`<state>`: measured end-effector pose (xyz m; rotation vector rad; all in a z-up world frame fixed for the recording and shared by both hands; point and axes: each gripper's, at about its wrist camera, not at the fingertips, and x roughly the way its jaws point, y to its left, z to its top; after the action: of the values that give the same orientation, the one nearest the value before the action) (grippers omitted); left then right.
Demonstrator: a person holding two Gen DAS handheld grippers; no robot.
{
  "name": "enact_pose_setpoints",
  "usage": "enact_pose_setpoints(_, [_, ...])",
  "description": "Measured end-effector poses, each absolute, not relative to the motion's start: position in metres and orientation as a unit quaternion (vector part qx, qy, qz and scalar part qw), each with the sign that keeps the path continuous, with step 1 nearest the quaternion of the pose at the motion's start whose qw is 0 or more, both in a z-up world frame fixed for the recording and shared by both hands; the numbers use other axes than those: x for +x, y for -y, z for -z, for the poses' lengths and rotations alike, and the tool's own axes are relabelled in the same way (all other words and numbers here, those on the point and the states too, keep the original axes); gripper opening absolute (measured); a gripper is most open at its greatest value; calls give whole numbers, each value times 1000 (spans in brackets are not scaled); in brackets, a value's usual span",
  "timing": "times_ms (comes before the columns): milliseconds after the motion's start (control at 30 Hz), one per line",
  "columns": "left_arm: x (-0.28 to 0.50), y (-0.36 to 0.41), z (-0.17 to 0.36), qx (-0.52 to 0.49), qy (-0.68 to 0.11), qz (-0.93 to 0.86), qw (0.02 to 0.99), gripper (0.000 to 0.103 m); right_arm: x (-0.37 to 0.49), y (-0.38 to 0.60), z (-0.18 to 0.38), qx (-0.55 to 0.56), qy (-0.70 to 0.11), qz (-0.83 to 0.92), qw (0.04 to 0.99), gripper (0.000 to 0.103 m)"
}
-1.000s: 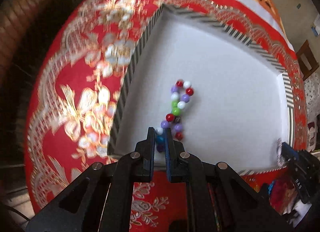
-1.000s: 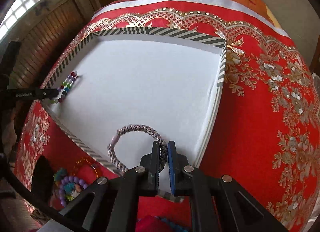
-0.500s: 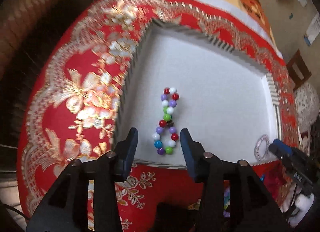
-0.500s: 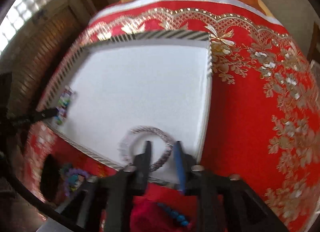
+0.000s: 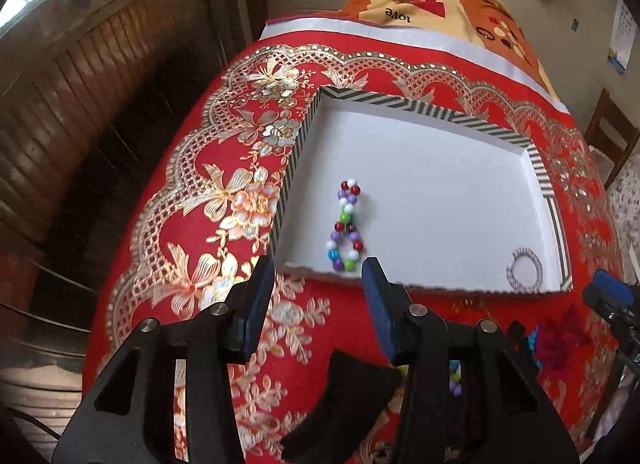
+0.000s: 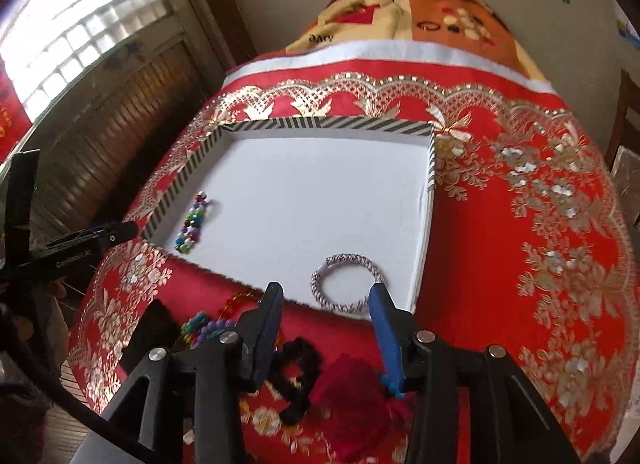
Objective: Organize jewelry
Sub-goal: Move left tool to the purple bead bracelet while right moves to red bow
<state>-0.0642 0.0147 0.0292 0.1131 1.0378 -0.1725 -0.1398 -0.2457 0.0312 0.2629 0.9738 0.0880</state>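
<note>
A white tray (image 5: 432, 191) with a striped rim lies on a red and gold cloth. A multicoloured bead bracelet (image 5: 346, 225) lies in its near left part, also seen in the right wrist view (image 6: 193, 223). A braided lilac bracelet (image 6: 347, 283) lies in the tray's near right corner and shows in the left wrist view (image 5: 525, 270). My left gripper (image 5: 318, 276) is open and empty, raised just in front of the bead bracelet. My right gripper (image 6: 326, 298) is open and empty, raised just in front of the braided bracelet.
Loose jewelry lies on the cloth in front of the tray: purple and coloured beads (image 6: 208, 330), a black scrunchie (image 6: 298, 380) and a dark red one (image 6: 356, 396). A black pad (image 6: 150, 338) lies at left. A wooden wall panel (image 5: 80, 103) is left.
Both grippers opened, letting go of the bead bracelet and the braided bracelet in the tray, then pulled back and up from the tray's near edge.
</note>
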Motion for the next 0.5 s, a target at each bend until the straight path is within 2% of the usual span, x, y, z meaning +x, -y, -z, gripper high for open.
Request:
enact_pose_setpoints(233, [-94,-19,-42,47,-478,78,874,45,-170,247,-43,118,-454,-37,882,45])
enact_pose_setpoints(333, [-105,-20,-44,46,-478,82,873,45,-181,247,-43,116,-455,-34,882,55])
enact_pose_setpoints(500, [-119,-21,-45,42,-479,85,872,45,-198,248,-41,113,-459,-33,880,56])
